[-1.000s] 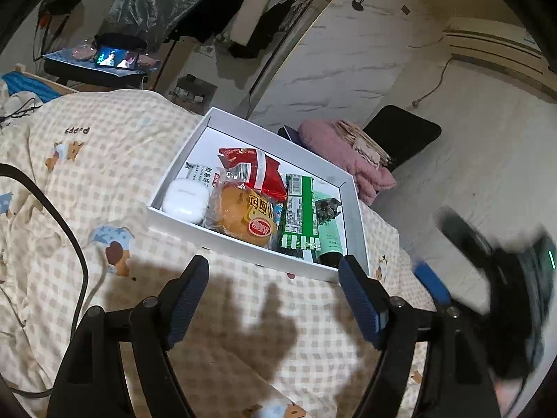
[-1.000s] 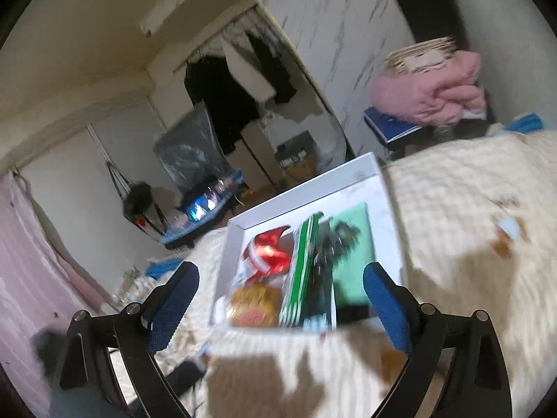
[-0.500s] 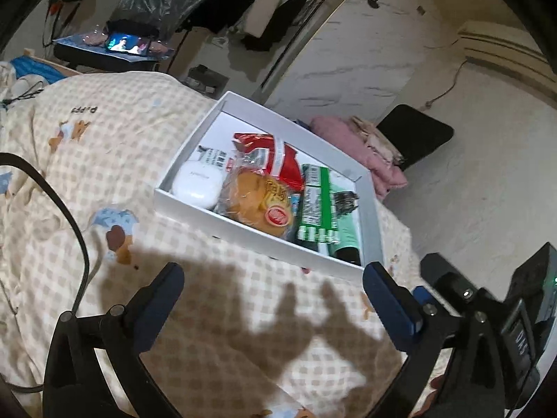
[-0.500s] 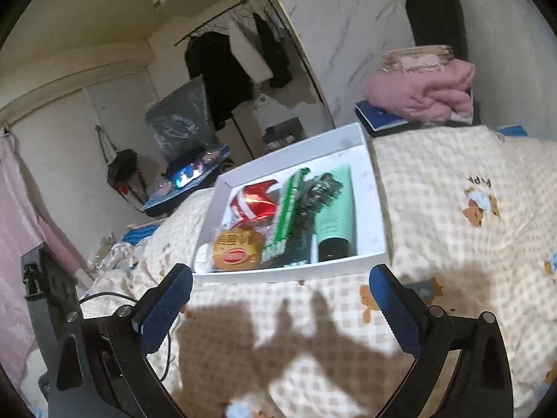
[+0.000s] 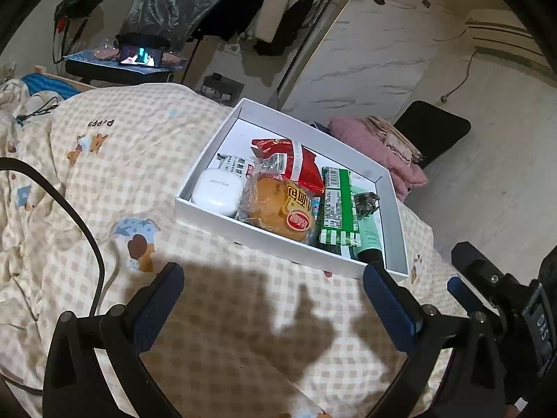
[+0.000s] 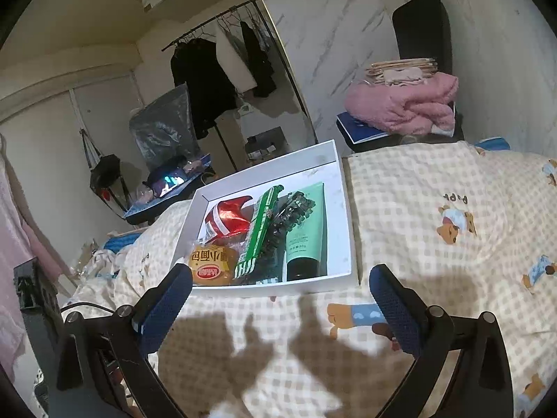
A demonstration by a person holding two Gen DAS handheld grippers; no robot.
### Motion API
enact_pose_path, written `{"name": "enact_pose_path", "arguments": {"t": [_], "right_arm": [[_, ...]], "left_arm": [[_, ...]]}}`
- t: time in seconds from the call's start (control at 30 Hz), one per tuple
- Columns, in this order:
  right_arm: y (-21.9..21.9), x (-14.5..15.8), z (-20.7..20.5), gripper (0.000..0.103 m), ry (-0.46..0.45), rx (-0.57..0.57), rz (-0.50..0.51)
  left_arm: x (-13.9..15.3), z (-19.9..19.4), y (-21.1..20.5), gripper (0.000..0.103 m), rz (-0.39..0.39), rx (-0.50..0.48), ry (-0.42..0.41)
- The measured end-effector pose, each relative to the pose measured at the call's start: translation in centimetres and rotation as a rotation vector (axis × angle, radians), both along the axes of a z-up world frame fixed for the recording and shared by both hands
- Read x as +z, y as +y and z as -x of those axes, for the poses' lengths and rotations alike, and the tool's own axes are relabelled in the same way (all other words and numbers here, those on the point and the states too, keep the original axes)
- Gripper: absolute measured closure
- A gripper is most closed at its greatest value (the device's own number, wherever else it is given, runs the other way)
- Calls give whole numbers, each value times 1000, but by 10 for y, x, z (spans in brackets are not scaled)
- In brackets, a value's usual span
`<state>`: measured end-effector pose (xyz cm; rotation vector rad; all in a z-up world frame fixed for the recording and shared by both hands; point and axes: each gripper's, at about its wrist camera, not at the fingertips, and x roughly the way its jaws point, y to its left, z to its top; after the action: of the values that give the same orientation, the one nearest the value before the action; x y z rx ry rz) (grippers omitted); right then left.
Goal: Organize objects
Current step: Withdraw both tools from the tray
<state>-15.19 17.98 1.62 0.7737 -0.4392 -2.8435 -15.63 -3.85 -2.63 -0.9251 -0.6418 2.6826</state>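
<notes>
One white box — one bun, one green tube.

A bed under a cream checked cover with bear prints fills the near ground. Beyond it stands a white marble-patterned wall. A clothes rail at the far left carries dark garments. A black chair at the far right holds a folded pink blanket. A low table bears a lit screen.

Spread tongs before filled box
</notes>
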Motion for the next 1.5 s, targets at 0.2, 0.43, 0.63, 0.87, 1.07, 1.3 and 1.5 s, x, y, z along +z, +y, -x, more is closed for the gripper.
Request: {"name": "enact_pose_path", "arguments": {"t": [0.2, 0.43, 0.63, 0.87, 1.07, 1.3, 1.5], "right_arm": [[-4, 2, -2, 1, 21, 25, -14], [4, -2, 2, 1, -21, 13, 28], [2, 11, 0, 1, -86, -56, -36], [8, 23, -5, 1, -65, -66, -71], [24, 15, 3, 1, -108, -62, -8], [24, 18, 2, 1, -98, -57, -7], [19, 15, 5, 1, -122, -40, -16]], "left_arm": [[0, 0, 3, 0, 17, -13, 2], [-1, 0, 9, 0, 41, -31, -3], [-2, 0, 6, 0, 40, -24, -6], [-14, 4, 23, 0, 120, -30, -36], [-13, 2, 32, 0, 185, -27, -30], [-12, 2, 34, 0, 192, -45, -27], [-13, 2, 34, 0, 189, -50, -30]]}}
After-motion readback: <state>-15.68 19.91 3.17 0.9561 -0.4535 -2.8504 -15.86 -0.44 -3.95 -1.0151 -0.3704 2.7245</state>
